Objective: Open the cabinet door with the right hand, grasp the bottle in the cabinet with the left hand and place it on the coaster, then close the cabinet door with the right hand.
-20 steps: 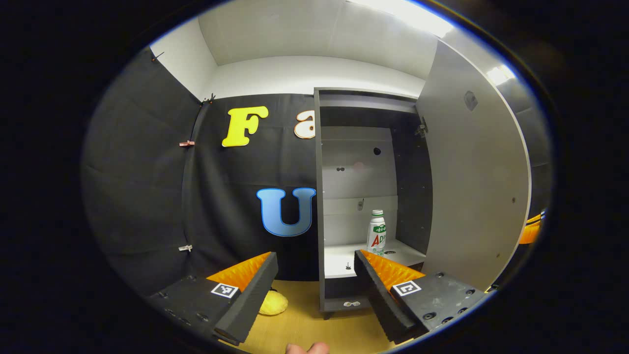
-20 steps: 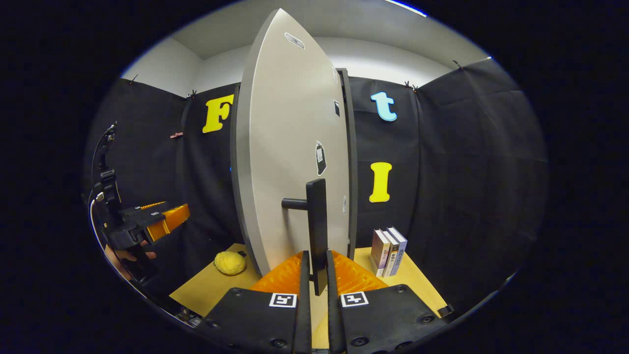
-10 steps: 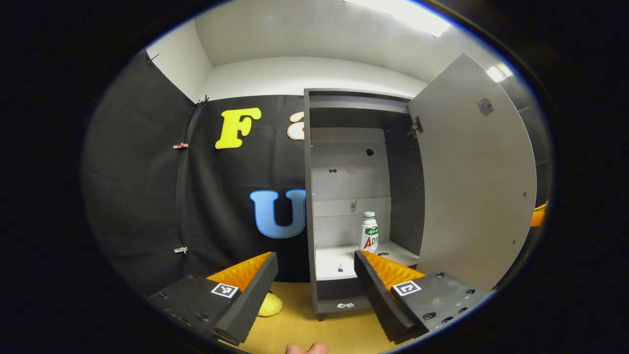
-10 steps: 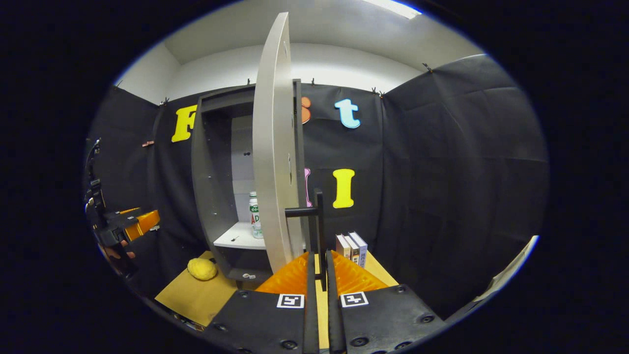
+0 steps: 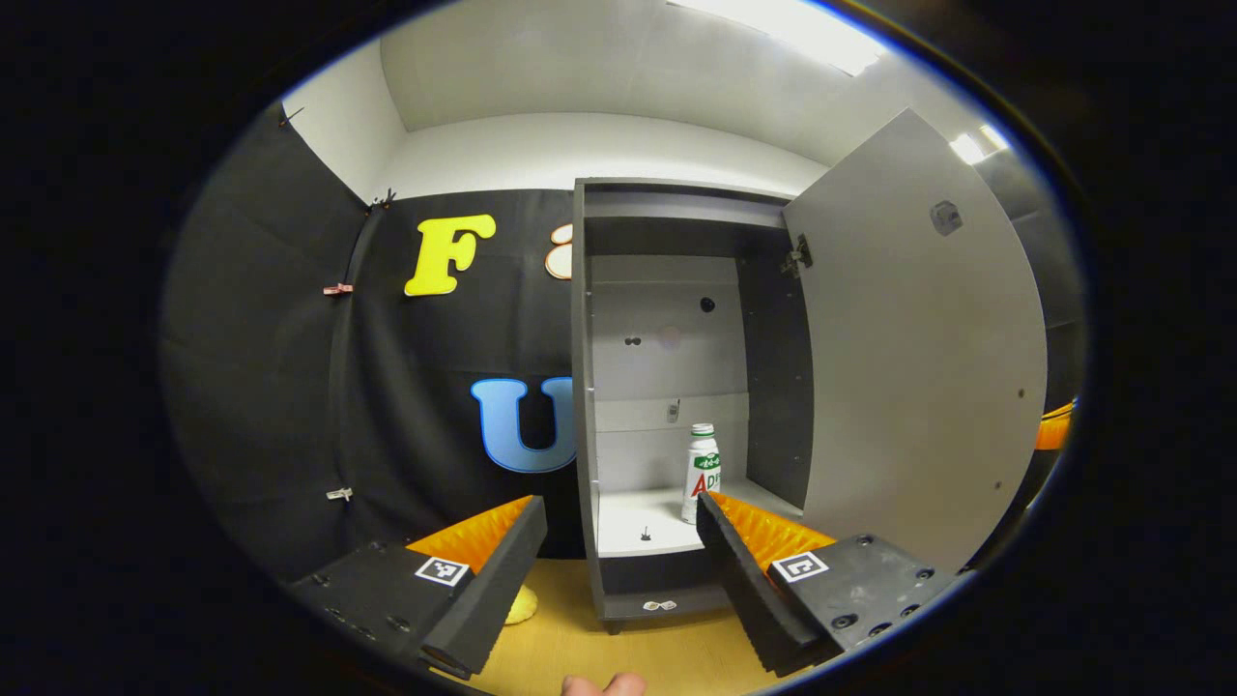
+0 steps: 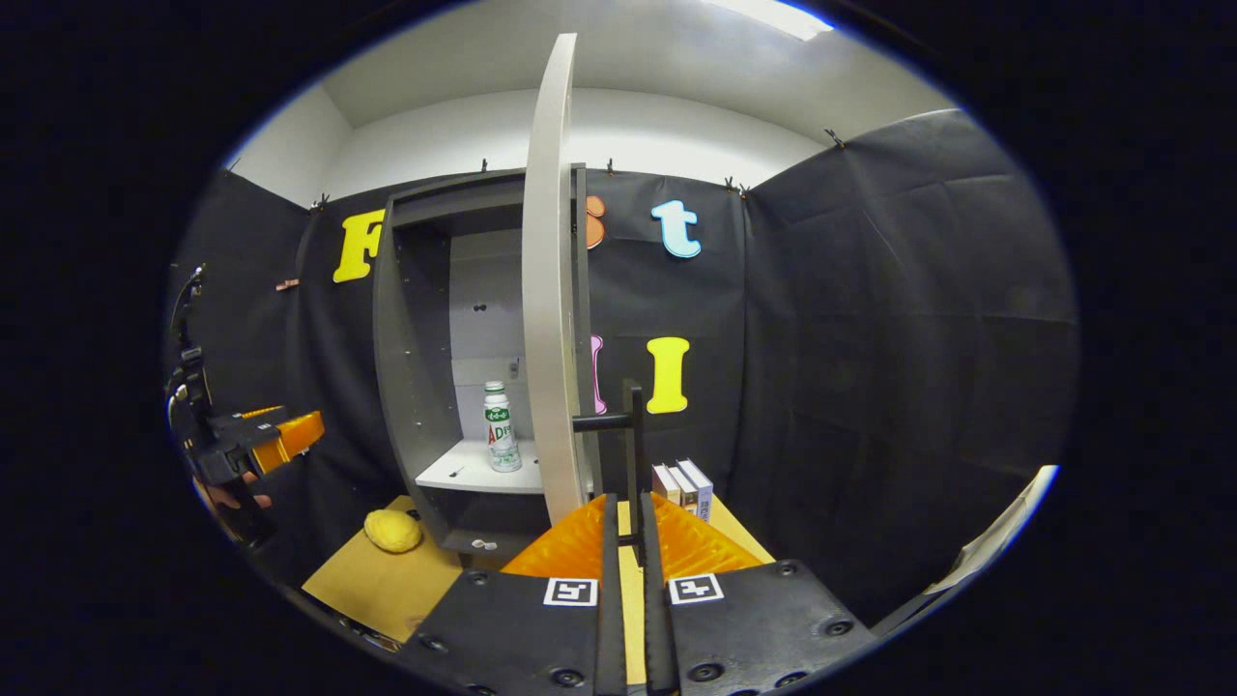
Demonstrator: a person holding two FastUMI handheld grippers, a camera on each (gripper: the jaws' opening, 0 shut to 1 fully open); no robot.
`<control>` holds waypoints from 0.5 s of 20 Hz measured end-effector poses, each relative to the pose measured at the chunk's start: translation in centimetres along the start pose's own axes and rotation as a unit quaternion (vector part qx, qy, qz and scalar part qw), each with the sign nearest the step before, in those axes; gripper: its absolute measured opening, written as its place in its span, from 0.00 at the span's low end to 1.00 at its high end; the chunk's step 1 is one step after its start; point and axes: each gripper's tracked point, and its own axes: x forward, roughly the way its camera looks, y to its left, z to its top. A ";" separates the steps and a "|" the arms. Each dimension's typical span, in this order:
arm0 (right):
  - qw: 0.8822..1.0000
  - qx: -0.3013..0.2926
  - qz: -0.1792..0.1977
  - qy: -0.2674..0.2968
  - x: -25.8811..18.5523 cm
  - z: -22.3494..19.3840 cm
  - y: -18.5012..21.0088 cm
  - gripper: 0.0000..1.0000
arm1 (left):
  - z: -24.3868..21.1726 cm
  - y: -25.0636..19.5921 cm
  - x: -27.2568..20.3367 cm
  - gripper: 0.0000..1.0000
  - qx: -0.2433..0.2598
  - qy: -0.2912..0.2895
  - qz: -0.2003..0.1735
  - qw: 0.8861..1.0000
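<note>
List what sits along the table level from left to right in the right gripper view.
left gripper → yellow sponge-like lump → bottle in the cabinet → door edge → door handle → books.

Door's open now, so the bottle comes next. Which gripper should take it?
Left. The left gripper is open, facing the bottle on the shelf; the right gripper is shut on the door handle.

cabinet (image 5: 583,387) front open, door (image 5: 918,367) swung aside
</note>
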 end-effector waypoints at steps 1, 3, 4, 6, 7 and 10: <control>1.000 0.003 -0.002 -0.003 0.1 0.2 -0.1 0.12 | 0.0 -0.4 0.2 0.98 0.001 -0.001 -0.004 1.000; 1.000 0.010 -0.005 -0.014 0.0 0.7 -0.2 0.12 | 0.0 -1.3 0.8 0.98 -0.001 -0.003 -0.014 1.000; 1.000 0.011 -0.010 -0.020 -0.1 1.0 -0.5 0.12 | 0.2 -1.8 1.3 0.98 -0.003 -0.006 -0.019 1.000; 0.999 0.002 -0.021 -0.030 -0.1 1.2 -1.1 0.16 | 0.3 -2.7 2.3 0.98 -0.007 -0.008 -0.028 1.000; 0.999 -0.004 -0.023 -0.037 -0.2 1.5 -1.5 0.22 | 0.2 -3.3 2.9 0.98 -0.010 -0.008 -0.032 0.999; 0.999 -0.020 -0.029 -0.026 -0.1 0.9 -2.4 0.75 | 0.3 -5.0 4.8 0.98 -0.015 -0.012 -0.042 0.999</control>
